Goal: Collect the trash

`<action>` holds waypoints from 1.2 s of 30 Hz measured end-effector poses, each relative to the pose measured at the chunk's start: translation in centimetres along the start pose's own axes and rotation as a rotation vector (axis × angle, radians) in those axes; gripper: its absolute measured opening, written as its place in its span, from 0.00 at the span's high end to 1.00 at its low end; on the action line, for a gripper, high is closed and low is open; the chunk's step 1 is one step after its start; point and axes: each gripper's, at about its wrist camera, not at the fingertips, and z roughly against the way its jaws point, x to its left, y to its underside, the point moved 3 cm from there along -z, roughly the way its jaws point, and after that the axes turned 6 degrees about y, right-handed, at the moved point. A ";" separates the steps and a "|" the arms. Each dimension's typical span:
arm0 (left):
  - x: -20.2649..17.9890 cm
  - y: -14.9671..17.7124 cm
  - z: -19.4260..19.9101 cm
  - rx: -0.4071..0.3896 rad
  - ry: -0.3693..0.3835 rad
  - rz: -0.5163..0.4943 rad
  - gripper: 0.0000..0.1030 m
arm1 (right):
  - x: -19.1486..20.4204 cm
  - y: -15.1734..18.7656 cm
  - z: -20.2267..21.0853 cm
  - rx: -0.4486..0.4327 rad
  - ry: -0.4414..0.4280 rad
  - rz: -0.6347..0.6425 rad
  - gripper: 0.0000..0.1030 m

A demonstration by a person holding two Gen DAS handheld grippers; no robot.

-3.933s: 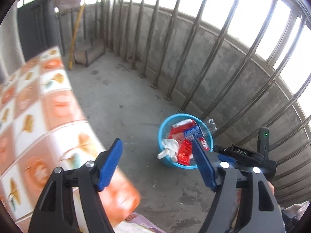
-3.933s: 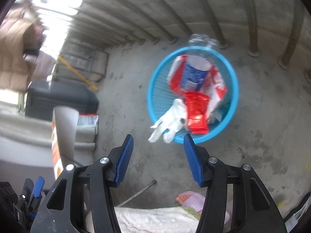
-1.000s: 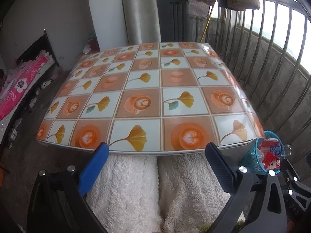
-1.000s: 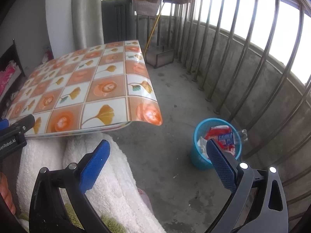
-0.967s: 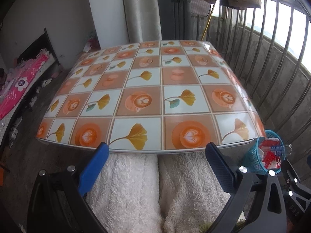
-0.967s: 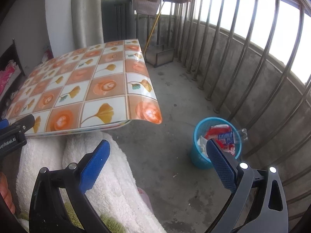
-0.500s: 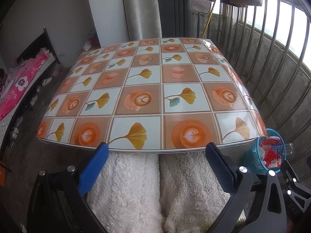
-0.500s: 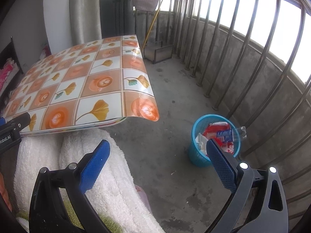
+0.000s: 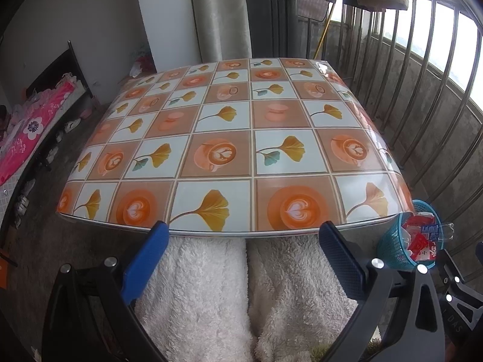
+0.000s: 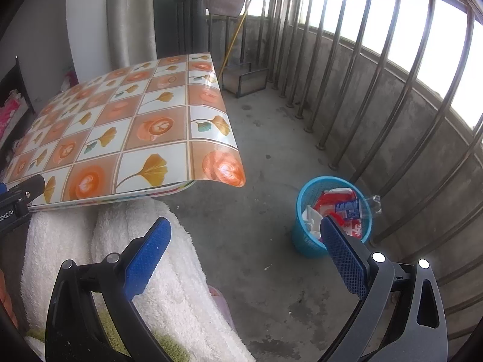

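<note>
A blue mesh bin [image 10: 305, 238] stands on the concrete floor by the railing, holding red and white wrappers [image 10: 335, 200], a white crumpled piece and a clear plastic bottle [image 10: 372, 203] leaning over its rim. The same blue bin [image 9: 392, 244] shows at the table's right corner in the left wrist view. My left gripper [image 9: 241, 250] is open and empty, held low in front of the table's near edge. My right gripper [image 10: 244, 241] is also open and empty, above the floor left of the bin.
The table [image 9: 229, 138] wears a tiled cloth with orange cups and ginkgo leaves. A person's legs in white fleecy cloth [image 9: 211, 295] sit under both grippers. A metal railing [image 10: 377, 90] lines the balcony. A metal frame [image 10: 244, 80] and broom handle stand far back.
Since 3.9 s ago both grippers have pulled back from over the bin and widened. Over the last second both views drifted only slightly; the bin's contents are unchanged.
</note>
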 end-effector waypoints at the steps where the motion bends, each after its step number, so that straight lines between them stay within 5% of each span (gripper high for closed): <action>1: 0.0 0.0 0.1 0.000 0.000 0.000 0.05 | 0.0 0.0 0.1 -0.001 0.001 0.000 0.08; 36: -1.8 0.8 0.4 0.029 0.069 -0.018 0.05 | -0.9 0.2 0.5 -0.004 0.015 0.000 0.08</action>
